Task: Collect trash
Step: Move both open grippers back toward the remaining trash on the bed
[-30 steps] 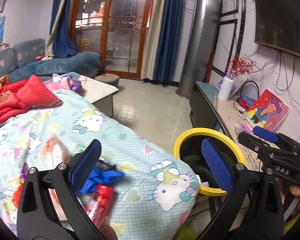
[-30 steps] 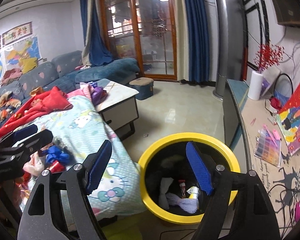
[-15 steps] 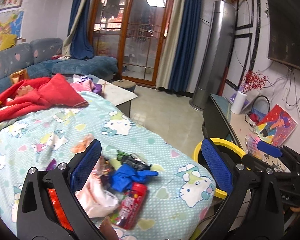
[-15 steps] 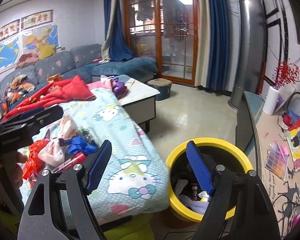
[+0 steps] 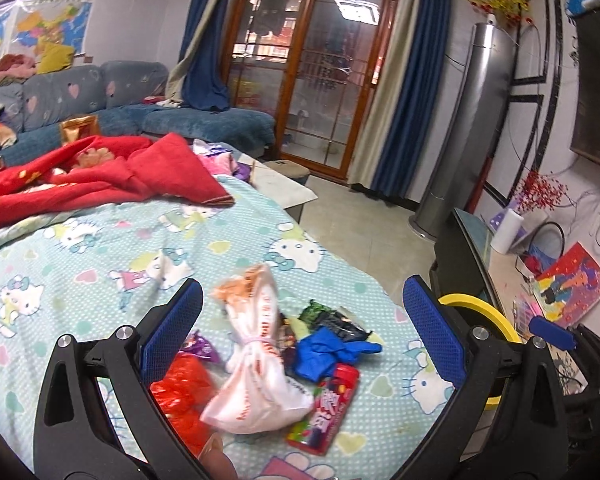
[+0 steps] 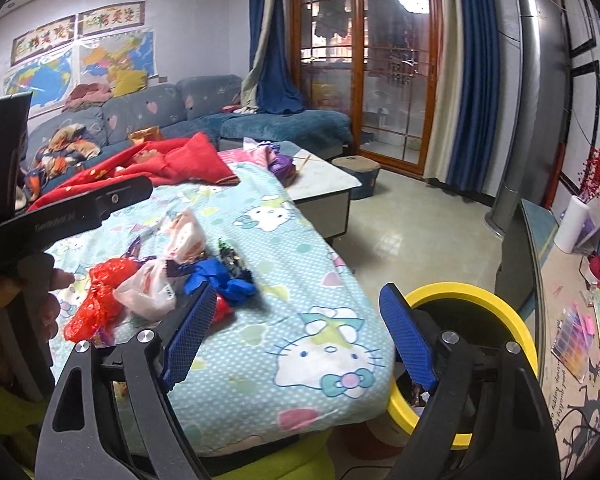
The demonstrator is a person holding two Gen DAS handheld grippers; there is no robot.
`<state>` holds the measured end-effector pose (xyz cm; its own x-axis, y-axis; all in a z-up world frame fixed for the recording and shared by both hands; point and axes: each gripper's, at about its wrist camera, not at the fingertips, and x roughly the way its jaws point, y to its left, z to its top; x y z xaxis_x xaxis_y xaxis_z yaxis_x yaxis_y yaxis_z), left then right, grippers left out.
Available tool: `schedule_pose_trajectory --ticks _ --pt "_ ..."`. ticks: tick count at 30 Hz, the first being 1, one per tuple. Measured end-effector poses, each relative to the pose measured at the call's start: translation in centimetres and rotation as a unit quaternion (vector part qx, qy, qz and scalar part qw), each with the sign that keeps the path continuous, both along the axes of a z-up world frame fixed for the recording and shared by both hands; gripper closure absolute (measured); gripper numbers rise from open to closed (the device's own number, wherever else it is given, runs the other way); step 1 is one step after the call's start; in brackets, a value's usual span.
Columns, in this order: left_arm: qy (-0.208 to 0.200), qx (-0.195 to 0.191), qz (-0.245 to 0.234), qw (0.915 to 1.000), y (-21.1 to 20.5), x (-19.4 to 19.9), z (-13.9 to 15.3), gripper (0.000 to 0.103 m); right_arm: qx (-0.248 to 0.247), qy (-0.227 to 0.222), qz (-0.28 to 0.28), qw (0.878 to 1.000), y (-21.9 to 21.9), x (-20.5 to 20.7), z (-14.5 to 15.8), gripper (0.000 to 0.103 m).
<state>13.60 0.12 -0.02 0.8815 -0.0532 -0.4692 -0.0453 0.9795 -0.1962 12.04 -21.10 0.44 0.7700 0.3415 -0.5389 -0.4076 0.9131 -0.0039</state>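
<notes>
Reaching for more trash, we hold the left claw (image 5: 298, 336) wide over the white bag (image 5: 256, 376) beside the blue glove (image 5: 324, 354); the right claw (image 6: 296, 336) is opening, empty. Next: close on the bag.

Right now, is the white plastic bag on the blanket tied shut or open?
Tied shut: the white plastic bag is cinched at its neck, bulging below, lying on the blanket.

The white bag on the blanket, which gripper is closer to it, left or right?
Left. The left gripper hangs open right over the white bag, which sits between its fingers. The right gripper is off toward the yellow bin, its jaws opening on nothing.
</notes>
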Motion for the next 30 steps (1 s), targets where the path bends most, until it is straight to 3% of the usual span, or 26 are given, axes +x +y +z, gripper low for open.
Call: schedule_pose_trajectory --ticks 7,15,22,30 --pt "0.010 -0.009 0.027 0.9995 2.4 -0.3 -0.2 0.011 0.000 0.015 0.026 1.000 2.2 -0.1 -0.6 0.022" --pt "0.050 -0.030 0.071 0.9958 6.6 -0.1 -1.8 0.011 -0.004 0.045 0.055 0.997 5.3 0.2 -2.1 0.022" --pt "0.093 -0.065 0.078 0.9904 9.7 -0.7 -3.8 0.012 0.001 0.072 0.105 0.992 8.7 0.7 -3.2 0.022" --pt "0.133 -0.121 0.046 0.9826 11.4 -1.8 -6.0 0.035 0.019 0.122 0.139 0.983 12.4 2.6 -4.4 0.037"
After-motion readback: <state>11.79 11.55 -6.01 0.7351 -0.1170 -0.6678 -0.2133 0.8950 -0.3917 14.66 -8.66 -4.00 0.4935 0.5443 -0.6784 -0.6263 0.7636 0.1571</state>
